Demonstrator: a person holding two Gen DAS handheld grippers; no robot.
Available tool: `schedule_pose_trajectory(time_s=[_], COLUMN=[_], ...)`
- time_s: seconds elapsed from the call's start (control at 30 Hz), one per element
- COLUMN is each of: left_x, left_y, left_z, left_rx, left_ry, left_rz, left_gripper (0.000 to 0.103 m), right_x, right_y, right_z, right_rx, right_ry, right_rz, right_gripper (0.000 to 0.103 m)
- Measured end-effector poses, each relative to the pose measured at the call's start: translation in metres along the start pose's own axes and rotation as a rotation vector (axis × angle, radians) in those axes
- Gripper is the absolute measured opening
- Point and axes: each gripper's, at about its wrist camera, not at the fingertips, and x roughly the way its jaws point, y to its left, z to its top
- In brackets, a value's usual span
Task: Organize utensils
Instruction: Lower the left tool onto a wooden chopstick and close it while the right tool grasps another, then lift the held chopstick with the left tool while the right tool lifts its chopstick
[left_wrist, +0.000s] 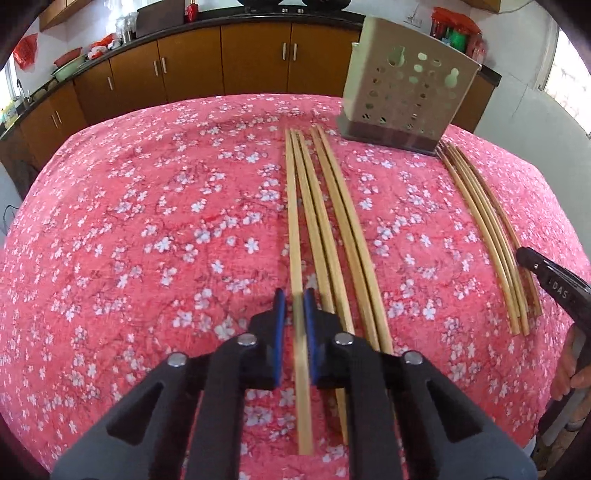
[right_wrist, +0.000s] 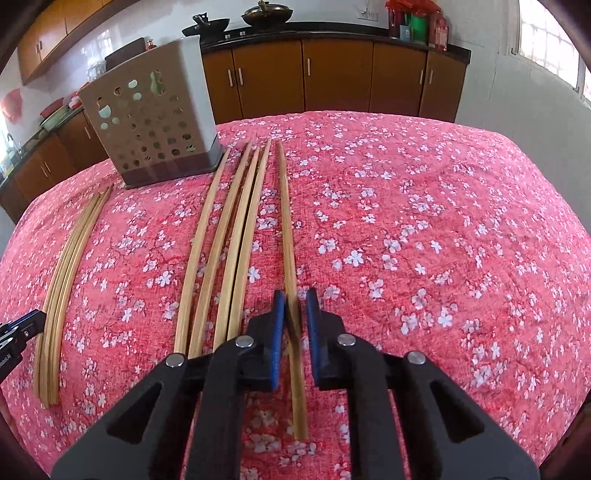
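Observation:
In the left wrist view a pale wooden chopstick, the leftmost of a row, runs between the blue pads of my left gripper, which is shut on it near its close end. Several more chopsticks lie beside it. In the right wrist view my right gripper is shut on the rightmost chopstick of another row. A beige perforated utensil holder stands upright at the far ends of both rows. Each gripper shows at the edge of the other's view: right gripper, left gripper.
A pink floral cloth covers the table. The right-hand bundle of chopsticks and the left-hand bundle lie apart. Brown kitchen cabinets line the back wall. A person's hand holds the right gripper.

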Motion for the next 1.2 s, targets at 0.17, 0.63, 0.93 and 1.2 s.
schedule_pose_trajectory(time_s=[0.17, 0.63, 0.93, 1.2], left_x=[0.01, 0.023, 0.012, -0.013], left_y=[0.014, 0.048, 0.045, 0.045], left_z=[0.016, 0.031, 0.013, 0.016], left_rx=[-0.007, -0.047, -0.006, 0.023], left_ry=[-0.008, -0.113, -0.111, -0.15], left_rz=[0.026, -0.008, 0.025, 0.056], left_gripper=[0.009, 0.011, 0.01, 0.008], right_x=[0.005, 0.011, 0.004, -0.033], right_y=[-0.005, -0.021, -0.017, -0.02], right_z=[0.007, 0.014, 0.011, 0.015], right_rx=[-0.003, 0.054, 0.038, 0.028], right_ry=[-0.011, -0.046, -0.043, -0.153], right_rz=[0.003, -0.018, -0.022, -0.01], right_gripper=[0.008, 0.008, 0.008, 0.008])
